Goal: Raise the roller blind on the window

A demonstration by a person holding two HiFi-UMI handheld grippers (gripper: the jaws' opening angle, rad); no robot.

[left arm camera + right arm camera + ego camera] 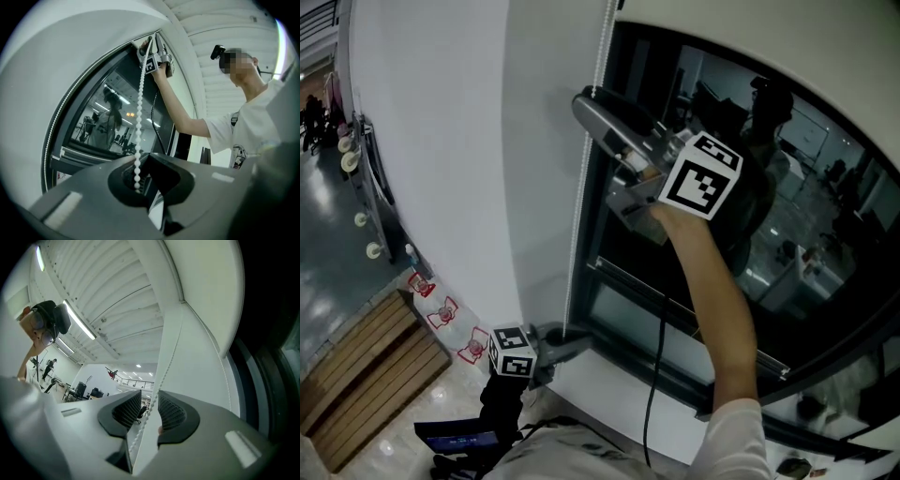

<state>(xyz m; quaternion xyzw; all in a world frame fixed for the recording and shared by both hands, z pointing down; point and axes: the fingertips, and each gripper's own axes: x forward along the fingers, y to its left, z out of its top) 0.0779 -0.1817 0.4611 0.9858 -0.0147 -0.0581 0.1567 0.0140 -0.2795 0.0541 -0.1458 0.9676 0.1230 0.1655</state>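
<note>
Left gripper (138, 185): jaws were clamped low on the bead chain (139, 122). Right gripper (149, 409): jaws stood half apart astride it, seemingly not touching; closing off-line could miss the chain.

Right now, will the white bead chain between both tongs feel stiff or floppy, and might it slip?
Probably floppy: the white bead chain is a thin string of beads, straight only where it runs taut up from the shut left tongs. Likely light, being so thin. It could slip through the right tongs, whose jaws stand apart around it.
</note>
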